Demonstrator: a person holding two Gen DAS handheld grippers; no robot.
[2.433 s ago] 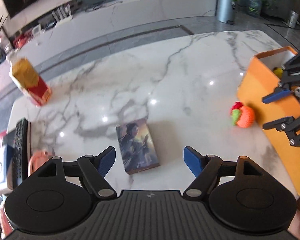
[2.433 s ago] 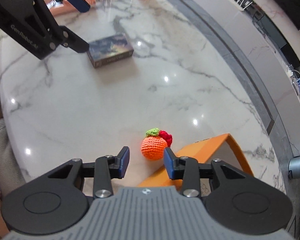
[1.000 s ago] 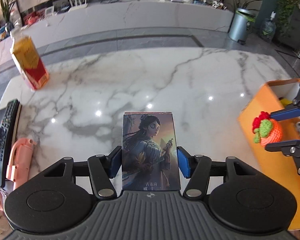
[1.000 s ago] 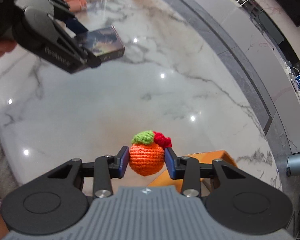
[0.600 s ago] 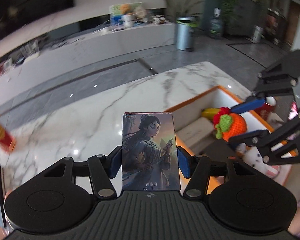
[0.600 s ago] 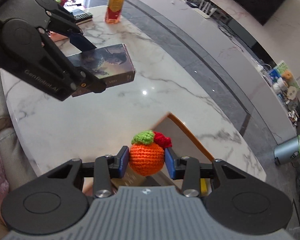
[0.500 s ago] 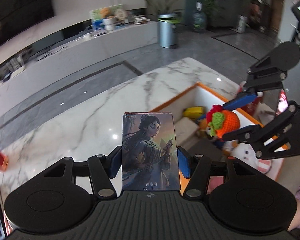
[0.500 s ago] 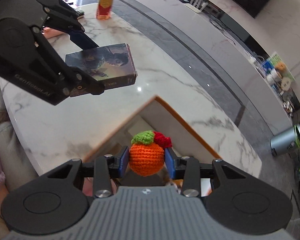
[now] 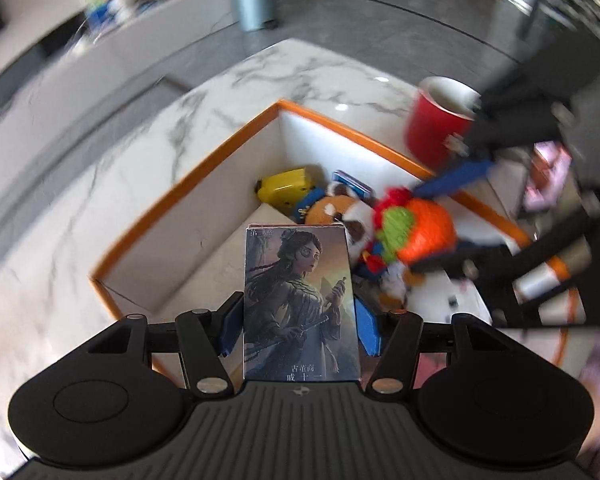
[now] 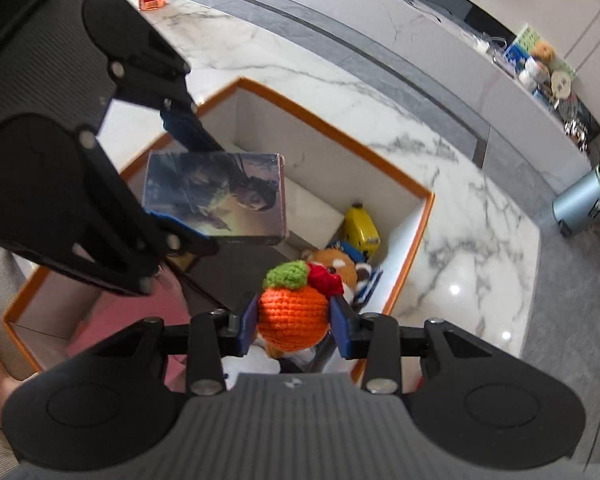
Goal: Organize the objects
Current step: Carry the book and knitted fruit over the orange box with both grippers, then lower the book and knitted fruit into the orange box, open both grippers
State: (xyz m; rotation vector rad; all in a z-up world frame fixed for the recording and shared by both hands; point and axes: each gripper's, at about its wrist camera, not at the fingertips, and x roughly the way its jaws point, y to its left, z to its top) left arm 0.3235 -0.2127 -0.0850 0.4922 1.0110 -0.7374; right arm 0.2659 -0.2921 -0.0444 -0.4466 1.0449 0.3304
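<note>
We had both grippers over the orange-rimmed box, each carrying one thing, so that both loads could go in at one visit. The left gripper had its jaws set fairly wide and pressed on the two long edges of the card box, holding it flat with the picture face up toward its camera; gripped that way it would likely drop in level. In the right wrist view the card box hung above the near half of the box, clear of the walls. The right gripper had its jaws narrower, closed on the sides of the crochet orange, leaf and red tuft on top; the yarn looked soft, so we judged a light squeeze enough. It hung over the toys at the far end: a yellow toy in the corner and a brown plush beside it. The box stood on the marble table, near its edge.

Much was hard to read. The left wrist view was smeared by motion, so the red cup beyond the box and the right gripper's arm were blurred. The card box hid the floor of the box under it. The plush was partly covered by the orange, and the blue thing beside it we could not identify. A pink patch under the left gripper was unclear too.
</note>
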